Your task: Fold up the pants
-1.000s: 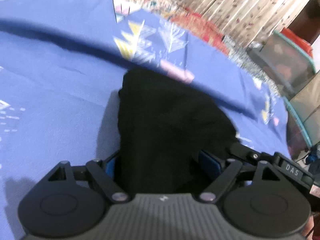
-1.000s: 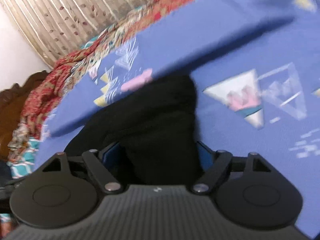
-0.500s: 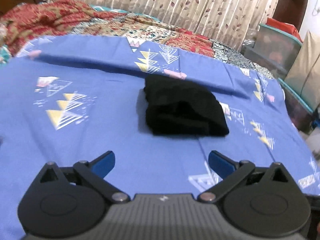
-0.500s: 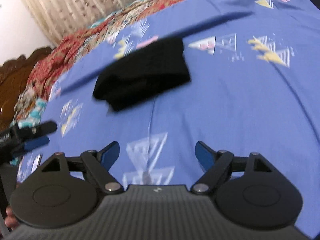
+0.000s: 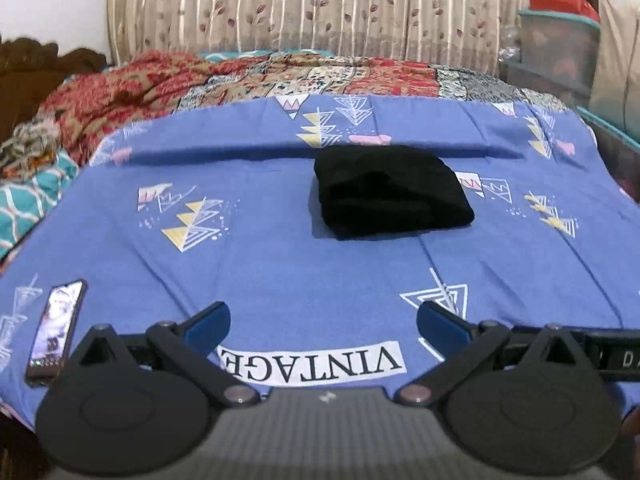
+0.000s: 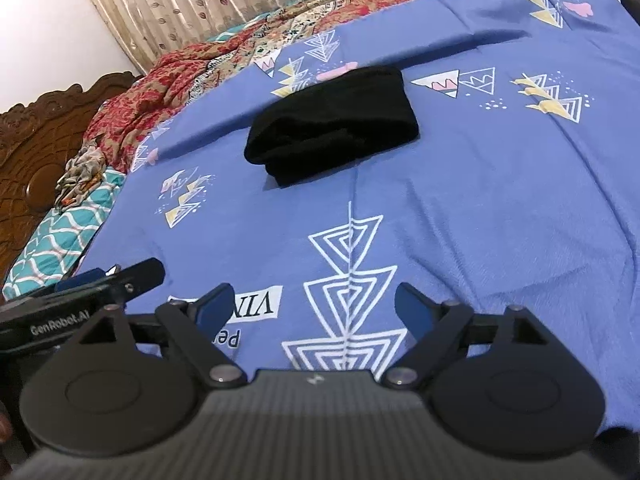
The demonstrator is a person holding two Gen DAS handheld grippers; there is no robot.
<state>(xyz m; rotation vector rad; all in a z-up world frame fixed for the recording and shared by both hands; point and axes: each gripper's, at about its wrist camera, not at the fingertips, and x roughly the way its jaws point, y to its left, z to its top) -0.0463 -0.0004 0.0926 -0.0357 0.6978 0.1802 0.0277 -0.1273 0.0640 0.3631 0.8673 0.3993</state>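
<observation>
The word "VINTAGE" is printed in dark capitals on a white patch of the blue bedsheet, seen upside down in the left wrist view. In the right wrist view only "VIN" of it is seen, with the letters "pe" beneath it, the rest being hidden. "GenRobot.AI" is written in white on the black body of the left tongs. On the right tongs, "DA" is readable at the frame edge.

A second ago the folded black fabric pants sat between both pairs of jaws; now the left hand-held gripper and right hand-held gripper stand well back, empty; the right's jaws are opening.
</observation>
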